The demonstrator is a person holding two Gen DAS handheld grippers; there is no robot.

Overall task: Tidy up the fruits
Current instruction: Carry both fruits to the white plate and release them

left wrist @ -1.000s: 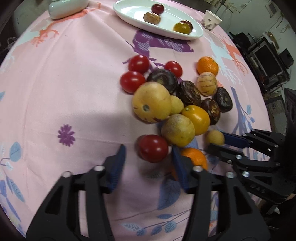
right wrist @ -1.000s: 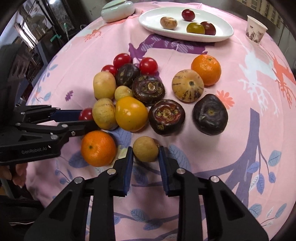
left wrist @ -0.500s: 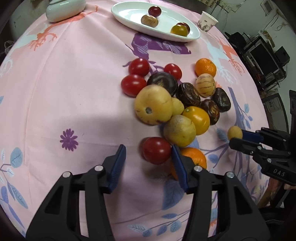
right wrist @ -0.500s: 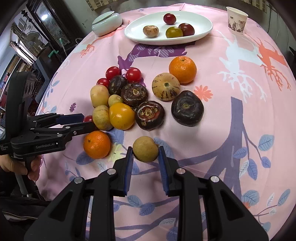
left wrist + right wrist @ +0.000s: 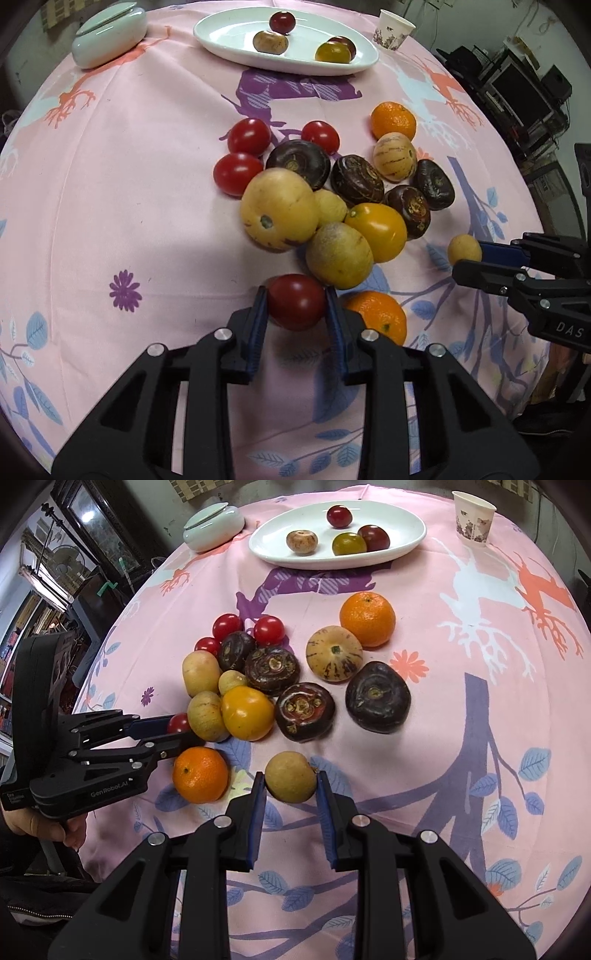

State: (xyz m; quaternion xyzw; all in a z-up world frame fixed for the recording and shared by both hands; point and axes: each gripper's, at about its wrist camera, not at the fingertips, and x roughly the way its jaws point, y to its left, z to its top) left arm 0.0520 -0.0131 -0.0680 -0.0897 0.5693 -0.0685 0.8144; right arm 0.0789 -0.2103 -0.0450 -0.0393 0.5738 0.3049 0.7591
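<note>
Left claw (image 5: 295, 306): pads pressed on both sides of a red tomato (image 5: 296, 301) at the near edge of the fruit pile.
Right claw (image 5: 290, 786): pinching a small tan round fruit (image 5: 290, 781); in the left wrist view this fruit (image 5: 464, 249) sits at the claw tips, apart from the pile.
Fruit pile: centre of the desk (image 5: 129, 166), on a pink printed cloth; red tomatoes, dark purple fruits, yellow-tan fruits, one yellow tomato (image 5: 247, 712), a striped pale fruit (image 5: 334, 653).
Oranges: one (image 5: 367, 618) at the far side of the pile, one (image 5: 200, 774) near, just beside the left claw.
White plate (image 5: 402, 524): far edge of the desk, holding four small fruits.
Paper cup (image 5: 472, 518): right of the plate.
Lidded pale dish (image 5: 214, 526): left of the plate.
Person's hand (image 5: 44, 825): gripping the left claw's handle.
</note>
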